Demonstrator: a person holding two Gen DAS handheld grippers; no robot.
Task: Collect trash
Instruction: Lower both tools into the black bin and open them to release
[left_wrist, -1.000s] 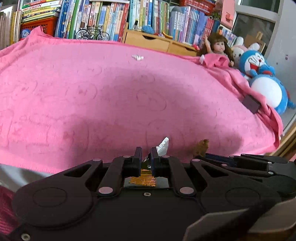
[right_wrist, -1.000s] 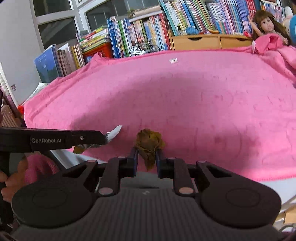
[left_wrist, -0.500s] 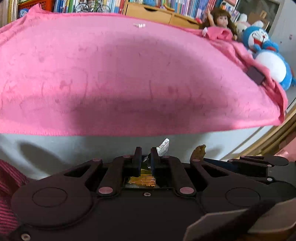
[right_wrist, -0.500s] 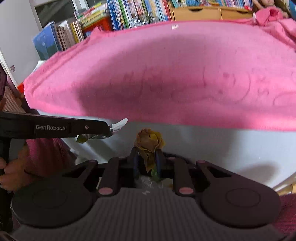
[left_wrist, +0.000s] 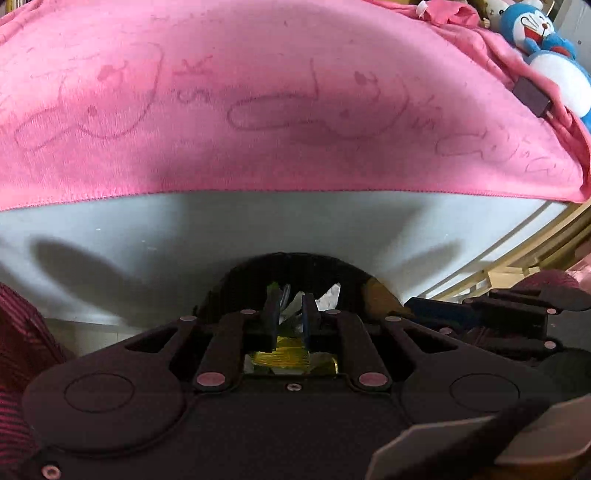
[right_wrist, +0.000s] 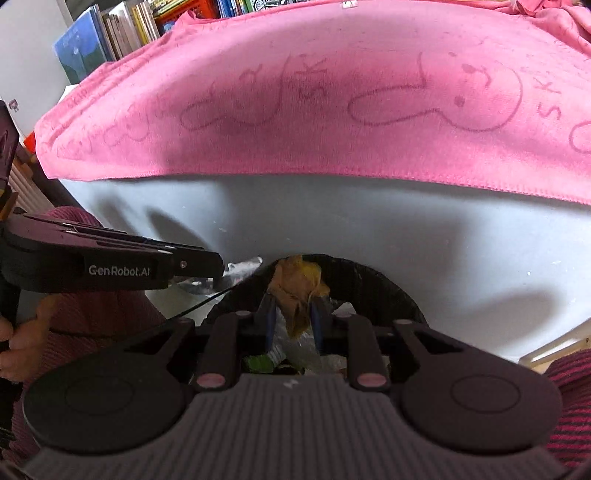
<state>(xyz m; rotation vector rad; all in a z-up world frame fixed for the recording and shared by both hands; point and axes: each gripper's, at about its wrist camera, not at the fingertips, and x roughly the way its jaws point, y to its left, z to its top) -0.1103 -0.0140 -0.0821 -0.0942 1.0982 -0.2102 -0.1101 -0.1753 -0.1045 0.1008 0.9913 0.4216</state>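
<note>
Crumpled yellow-brown wrapper (right_wrist: 298, 291), upright over black-lined trash bin (right_wrist: 384, 284); silvery foil scrap (left_wrist: 295, 304) over bin.

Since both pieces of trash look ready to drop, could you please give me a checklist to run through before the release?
1. Right hand-held gripper over the black bin: ok.
2. Yellow-brown crumpled scrap between its fingers, jaws opening: ok.
3. Left hand-held gripper shut on the silvery wrapper: ok.
4. Left hand-held gripper over the bin's mouth: ok in the left wrist view; from the right it looks near the rim.
5. Room in the bin, which already holds litter: cannot tell.
6. Small white scrap left on the pink blanket: not ok.
</note>
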